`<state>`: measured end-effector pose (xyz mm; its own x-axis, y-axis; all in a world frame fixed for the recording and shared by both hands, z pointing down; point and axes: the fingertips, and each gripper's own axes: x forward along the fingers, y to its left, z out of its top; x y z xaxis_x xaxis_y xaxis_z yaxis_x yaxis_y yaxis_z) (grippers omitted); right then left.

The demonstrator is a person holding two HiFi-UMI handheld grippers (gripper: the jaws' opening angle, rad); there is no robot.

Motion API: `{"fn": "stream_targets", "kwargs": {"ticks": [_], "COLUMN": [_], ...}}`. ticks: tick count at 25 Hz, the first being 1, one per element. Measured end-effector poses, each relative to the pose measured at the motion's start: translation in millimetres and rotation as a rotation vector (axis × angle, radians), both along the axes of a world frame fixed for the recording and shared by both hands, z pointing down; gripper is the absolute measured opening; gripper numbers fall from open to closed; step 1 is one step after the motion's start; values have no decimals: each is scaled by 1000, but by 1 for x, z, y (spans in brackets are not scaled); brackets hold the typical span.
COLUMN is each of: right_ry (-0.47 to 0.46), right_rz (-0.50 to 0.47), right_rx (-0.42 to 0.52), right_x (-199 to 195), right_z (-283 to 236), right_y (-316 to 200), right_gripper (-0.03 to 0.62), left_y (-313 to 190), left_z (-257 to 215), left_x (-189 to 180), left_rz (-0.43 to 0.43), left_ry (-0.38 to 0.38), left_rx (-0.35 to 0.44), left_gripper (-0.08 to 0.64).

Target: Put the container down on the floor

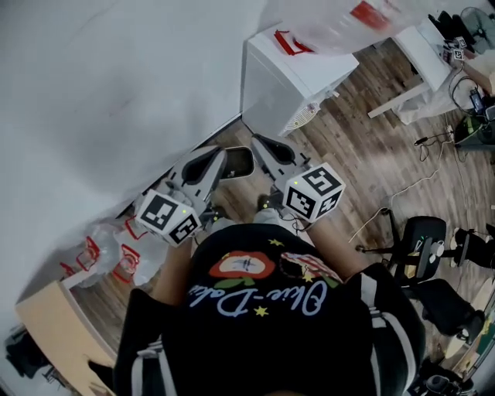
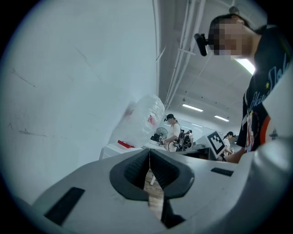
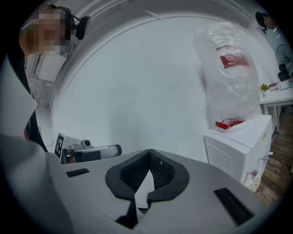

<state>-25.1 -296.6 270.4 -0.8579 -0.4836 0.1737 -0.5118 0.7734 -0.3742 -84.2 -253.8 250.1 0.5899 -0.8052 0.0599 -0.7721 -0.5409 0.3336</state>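
Note:
A white box-shaped container [image 1: 290,73] stands on the wood floor against the white wall, a clear plastic bag with red print [image 1: 340,23] on top of it. It also shows as a white box [image 3: 242,146] under the bag [image 3: 226,73] in the right gripper view, and far off as a small box [image 2: 120,151] in the left gripper view. My left gripper [image 1: 224,158] and right gripper [image 1: 259,143] hang side by side in front of my chest, short of the container. Both are shut with nothing between the pads, seen close up on the left gripper [image 2: 149,153] and the right gripper [image 3: 149,153].
Crumpled plastic bags [image 1: 116,247] lie on the floor by the wall at left, beside a tan board [image 1: 54,325]. A black office chair [image 1: 425,240] and cables [image 1: 418,186] are at right. A white table [image 1: 421,54] stands beyond the container. People work in the background [image 2: 174,130].

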Motion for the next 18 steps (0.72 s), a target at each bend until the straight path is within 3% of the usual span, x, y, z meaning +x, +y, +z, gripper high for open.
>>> {"fn": "stream_targets", "kwargs": {"ticks": [18], "right_ry": [-25], "right_rz": [-13], "right_rx": [28], "right_x": [2], "right_z": [-13], "right_y": [13], "right_gripper": [-2], "left_y": [10], "left_z": [-12], "left_x": [11], "left_rz": [3], "left_ry": [-4], "left_rx": [32], "left_gripper": [5]}}
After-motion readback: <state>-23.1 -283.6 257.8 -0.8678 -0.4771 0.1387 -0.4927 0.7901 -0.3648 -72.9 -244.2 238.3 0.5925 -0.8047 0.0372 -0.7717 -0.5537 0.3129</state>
